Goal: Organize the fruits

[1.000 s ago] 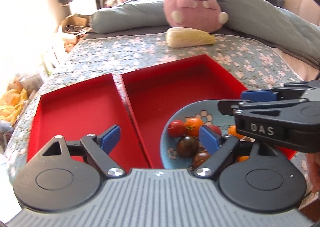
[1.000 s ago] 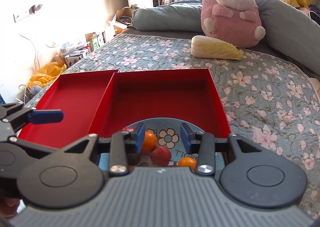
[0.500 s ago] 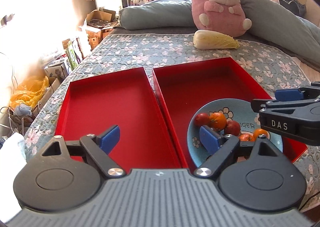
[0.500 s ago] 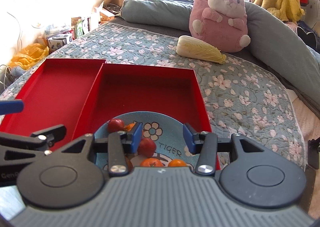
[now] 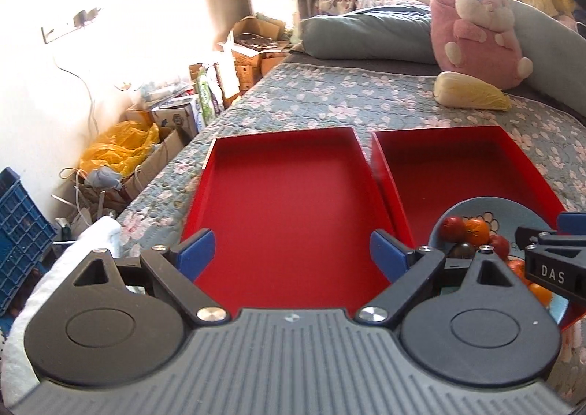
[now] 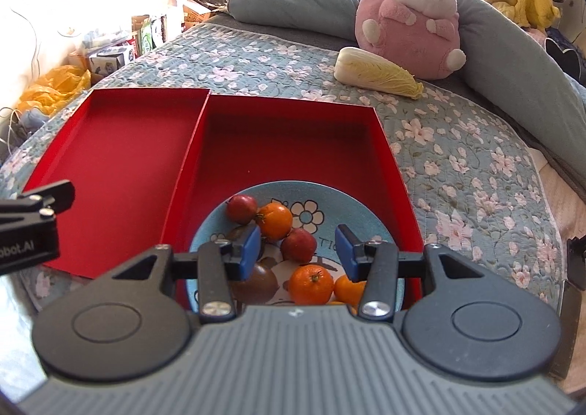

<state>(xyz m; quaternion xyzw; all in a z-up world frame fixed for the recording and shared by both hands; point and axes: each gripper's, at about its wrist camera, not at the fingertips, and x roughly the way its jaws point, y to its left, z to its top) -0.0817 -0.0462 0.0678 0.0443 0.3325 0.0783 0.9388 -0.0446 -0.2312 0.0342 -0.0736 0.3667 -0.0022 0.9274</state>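
Fruits [image 6: 289,250], a mix of small red, orange and dark ones, lie clustered on a blue flower-printed plate [image 6: 351,210] that sits at the near end of the right red tray [image 6: 293,144]; the left red tray [image 6: 117,144] lies touching it on the left, both on the floral bedspread [image 6: 457,144]. The right gripper [image 6: 298,250] hangs just above the plate with its blue fingers [image 6: 251,250] parted and nothing between them; more of the fruit shows under it than half a second ago, when the plate sat lower in its view. The left gripper [image 5: 293,254] is spread wide and empty over the near part of the left tray, and it has swung leftward since the earlier frames: a second ago its right finger stood over the plate, and now the plate shows only at the right edge of its view, partly behind the right gripper's black body. More of the room's left side has come into that view, with cardboard boxes [image 5: 252,49] and a yellow plastic bag [image 5: 121,148] on the floor beside the bed. At the far end of the bed a napa cabbage [image 6: 377,73] lies just in front of a pink plush toy [image 6: 410,19], which leans against a long grey-blue pillow [image 6: 293,5]; these have kept their places.
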